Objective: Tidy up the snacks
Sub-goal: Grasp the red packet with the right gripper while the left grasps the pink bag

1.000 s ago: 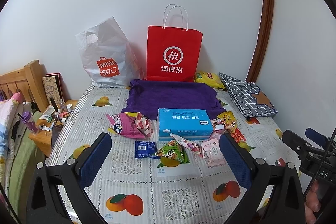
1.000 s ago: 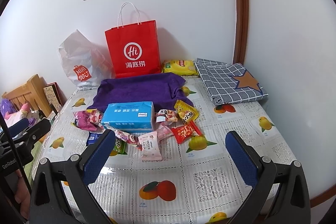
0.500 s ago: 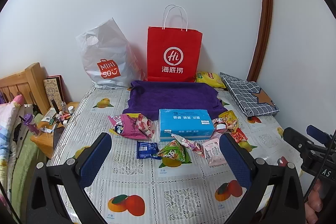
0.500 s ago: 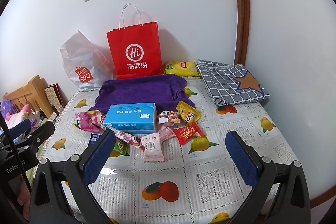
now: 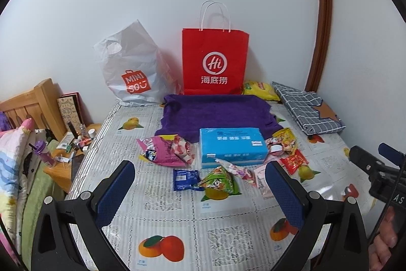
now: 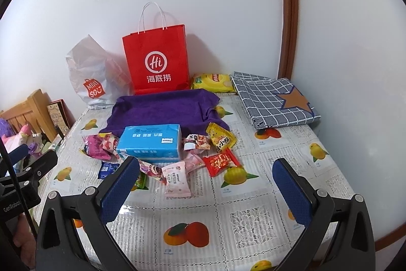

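**Snack pile, both grippers hovering — nothing picked up yet**

Nearest to the cameras: the left gripper (image 5: 200, 184) and the right gripper (image 6: 205, 179) both hang above the near end of the desk (image 6: 253, 222), jaws spread wide, nothing between them. The desk wears a shiny fruit-print plastic cover, so I'd guess packets will slide on it rather than stay put when nudged.

Just past the fingertips sits the snack pile. In front: a green triangular packet (image 5: 219, 181), a small dark blue packet (image 5: 184, 179) and a pale pink wipes-style pack (image 6: 175, 178). To the right, a red packet (image 6: 220, 161) and a yellow packet (image 6: 220, 137); to the left, a crumpled pink bag (image 5: 162, 150). They all crowd around a blue tissue box (image 6: 151, 142), some touching it.

Handling-wise, these look light, crinkly and puffy — a flat squeeze on the middle could crush what's inside or let the film slip. I'd pinch a sealed edge or a corner instead. The green one's pointed top looks easiest.

Further back lies a purple towel (image 6: 165, 108), then a red paper bag (image 6: 156, 57) and a white plastic bag (image 6: 90, 78) against the wall, a yellow chip bag (image 6: 212, 82) beside the red one, and a folded checked cloth (image 6: 274, 98) to the right.
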`<action>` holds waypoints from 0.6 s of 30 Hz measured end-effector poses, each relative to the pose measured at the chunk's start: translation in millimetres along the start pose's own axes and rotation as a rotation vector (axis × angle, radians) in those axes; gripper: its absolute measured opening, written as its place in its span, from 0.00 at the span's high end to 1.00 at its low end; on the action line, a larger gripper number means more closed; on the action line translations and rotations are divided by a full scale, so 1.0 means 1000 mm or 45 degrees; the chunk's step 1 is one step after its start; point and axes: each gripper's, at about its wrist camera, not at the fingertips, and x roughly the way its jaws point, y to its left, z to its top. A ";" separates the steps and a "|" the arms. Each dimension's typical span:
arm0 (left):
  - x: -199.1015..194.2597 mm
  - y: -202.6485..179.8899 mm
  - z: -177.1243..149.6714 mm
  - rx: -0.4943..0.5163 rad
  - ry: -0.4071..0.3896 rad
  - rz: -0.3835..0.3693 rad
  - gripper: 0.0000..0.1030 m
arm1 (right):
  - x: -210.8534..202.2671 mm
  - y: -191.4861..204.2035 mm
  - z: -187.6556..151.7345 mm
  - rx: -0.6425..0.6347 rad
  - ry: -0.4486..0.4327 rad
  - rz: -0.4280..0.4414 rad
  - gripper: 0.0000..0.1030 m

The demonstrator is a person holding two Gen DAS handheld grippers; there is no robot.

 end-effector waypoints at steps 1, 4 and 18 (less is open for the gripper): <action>0.001 0.002 0.000 -0.012 0.005 -0.001 0.00 | 0.001 -0.001 0.000 0.007 -0.002 -0.002 0.00; 0.006 0.012 0.001 -0.066 0.025 -0.004 0.00 | 0.007 -0.004 0.002 0.050 -0.003 -0.032 0.00; 0.049 0.033 0.002 -0.057 0.012 0.055 0.00 | 0.069 -0.022 -0.003 -0.027 0.033 -0.034 0.00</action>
